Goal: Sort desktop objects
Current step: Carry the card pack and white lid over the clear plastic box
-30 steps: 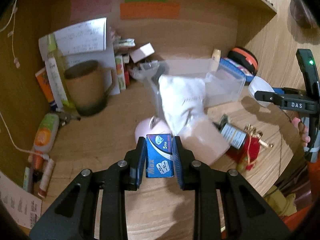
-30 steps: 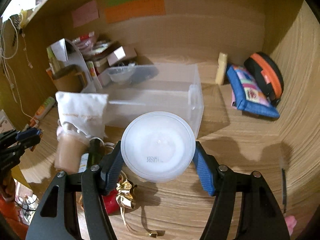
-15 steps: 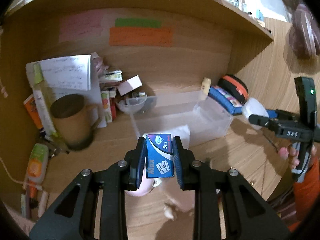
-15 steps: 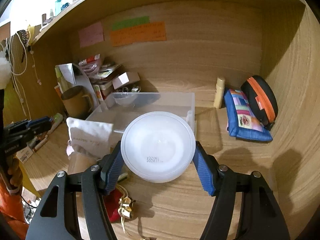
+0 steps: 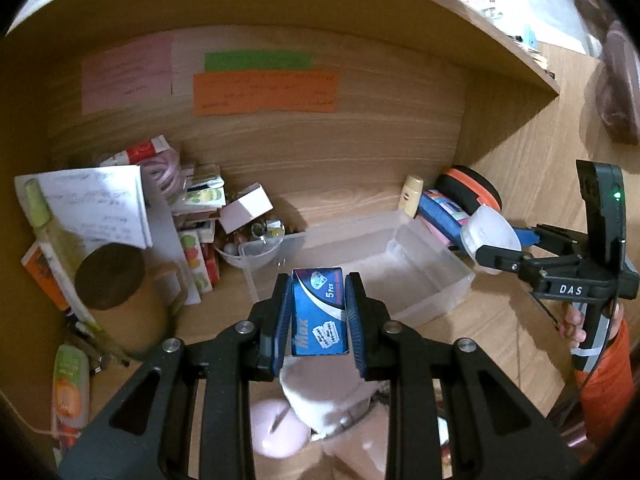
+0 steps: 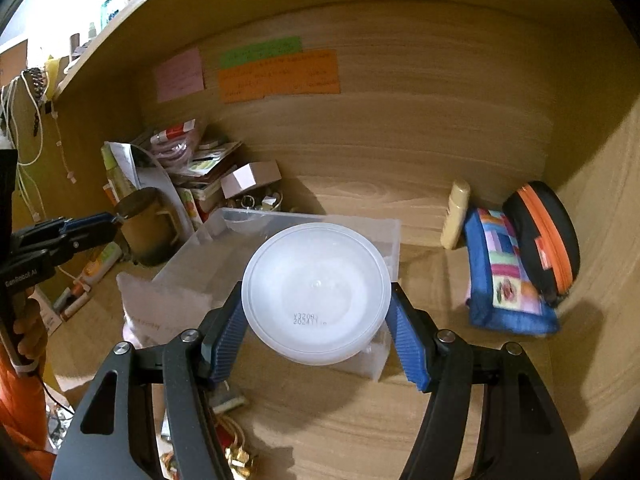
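Note:
My left gripper point(image 5: 318, 312) is shut on a small blue razor-blade box point(image 5: 319, 312) and holds it in the air in front of a clear plastic bin point(image 5: 432, 280). My right gripper point(image 6: 316, 322) is shut on a round white plastic container point(image 6: 316, 292), held above the bin's near right corner point(image 6: 380, 360). In the left wrist view the right gripper point(image 5: 494, 248) with the white container point(image 5: 490, 234) is to the right of the bin. A white pouch point(image 5: 316, 404) and a pink round object point(image 5: 276, 428) lie below my left gripper.
A brown mug point(image 5: 120, 300), papers and small boxes point(image 5: 200, 216) crowd the back left. A small clear bowl point(image 5: 260, 252) sits at the bin's left end. A blue patchwork pouch point(image 6: 504, 276), a black-orange case point(image 6: 544, 240) and a cream bottle point(image 6: 456, 216) stand at the right. Gold-ribboned items point(image 6: 236, 452) lie near the front.
Both grippers have lifted and tilted up, so the desk items dropped lower in view. The left still holds the blue box; the right still holds the white container, now nearer the bin.

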